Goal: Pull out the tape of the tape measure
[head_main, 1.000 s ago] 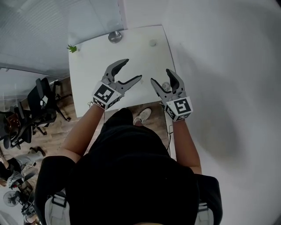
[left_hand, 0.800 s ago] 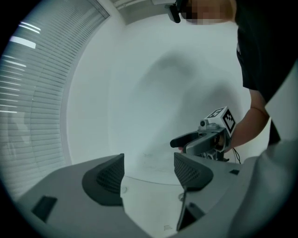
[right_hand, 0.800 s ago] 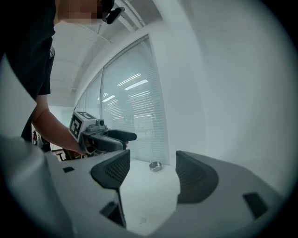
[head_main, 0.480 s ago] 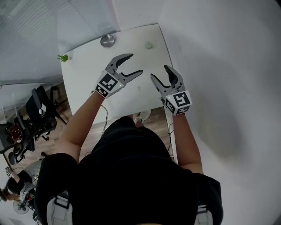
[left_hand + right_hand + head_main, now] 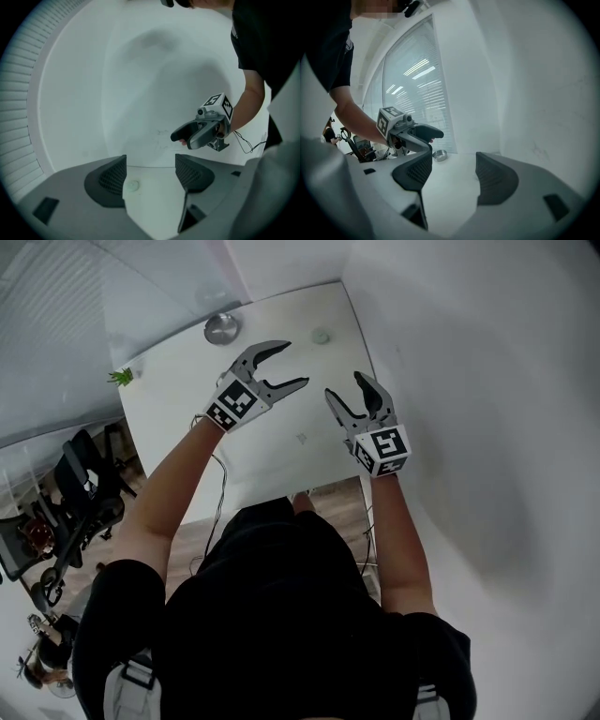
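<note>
A small pale round disc [image 5: 321, 336] lies near the table's far edge; it may be the tape measure, but it is too small to tell. In the left gripper view the same disc [image 5: 133, 186] lies on the table just beyond the open, empty jaws of my left gripper [image 5: 150, 171]. From the head view my left gripper [image 5: 293, 365] hovers over the white table [image 5: 272, 456], short of the disc. My right gripper [image 5: 344, 385] is beside it to the right, open. Its jaws have just been closing a little, with nothing between them.
A round metal dish [image 5: 222, 328] sits at the far left of the table, also visible past the left gripper [image 5: 410, 133] as a dish [image 5: 439, 155]. A tiny green plant [image 5: 120, 377] stands at the left edge. A white wall runs along the right. Office chairs [image 5: 80, 493] stand on the floor at left.
Both grippers have moved forward over the table toward its far end and come lower. The right jaws stand slightly narrower than before.
</note>
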### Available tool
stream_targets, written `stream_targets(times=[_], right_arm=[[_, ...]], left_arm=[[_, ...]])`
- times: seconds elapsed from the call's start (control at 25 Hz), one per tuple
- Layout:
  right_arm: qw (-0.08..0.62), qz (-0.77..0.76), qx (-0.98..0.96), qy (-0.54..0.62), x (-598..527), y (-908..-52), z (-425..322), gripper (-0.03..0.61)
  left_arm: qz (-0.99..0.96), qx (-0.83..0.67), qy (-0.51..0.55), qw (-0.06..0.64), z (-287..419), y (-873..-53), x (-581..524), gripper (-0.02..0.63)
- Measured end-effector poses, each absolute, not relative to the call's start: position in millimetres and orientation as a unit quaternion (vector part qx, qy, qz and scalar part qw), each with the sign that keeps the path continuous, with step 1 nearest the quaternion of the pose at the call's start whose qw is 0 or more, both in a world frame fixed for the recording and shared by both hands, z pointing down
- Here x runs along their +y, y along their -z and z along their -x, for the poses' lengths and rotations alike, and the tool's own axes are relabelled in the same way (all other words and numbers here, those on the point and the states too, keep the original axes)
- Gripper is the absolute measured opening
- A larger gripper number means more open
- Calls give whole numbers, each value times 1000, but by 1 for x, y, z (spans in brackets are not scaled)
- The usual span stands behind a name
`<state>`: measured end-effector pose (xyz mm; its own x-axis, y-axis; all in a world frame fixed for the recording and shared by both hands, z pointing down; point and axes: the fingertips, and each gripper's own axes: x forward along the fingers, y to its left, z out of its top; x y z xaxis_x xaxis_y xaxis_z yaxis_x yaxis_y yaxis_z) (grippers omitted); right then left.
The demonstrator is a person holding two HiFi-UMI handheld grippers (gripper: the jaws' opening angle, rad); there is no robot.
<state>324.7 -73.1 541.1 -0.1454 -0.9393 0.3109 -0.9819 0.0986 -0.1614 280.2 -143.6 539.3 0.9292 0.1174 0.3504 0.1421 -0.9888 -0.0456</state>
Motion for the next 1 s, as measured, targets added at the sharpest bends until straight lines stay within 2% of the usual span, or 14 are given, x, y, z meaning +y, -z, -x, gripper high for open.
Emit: stream_targets(times=[0.48, 1.0], right_arm=[[79, -650, -730, -198, -106, -609, -349, 275], [77, -650, -725, -216, -126, -643, -365, 275]], left_arm=[[967, -112, 225, 46, -330, -609, -167, 336], [946, -156, 279, 62, -373, -680, -187, 336]])
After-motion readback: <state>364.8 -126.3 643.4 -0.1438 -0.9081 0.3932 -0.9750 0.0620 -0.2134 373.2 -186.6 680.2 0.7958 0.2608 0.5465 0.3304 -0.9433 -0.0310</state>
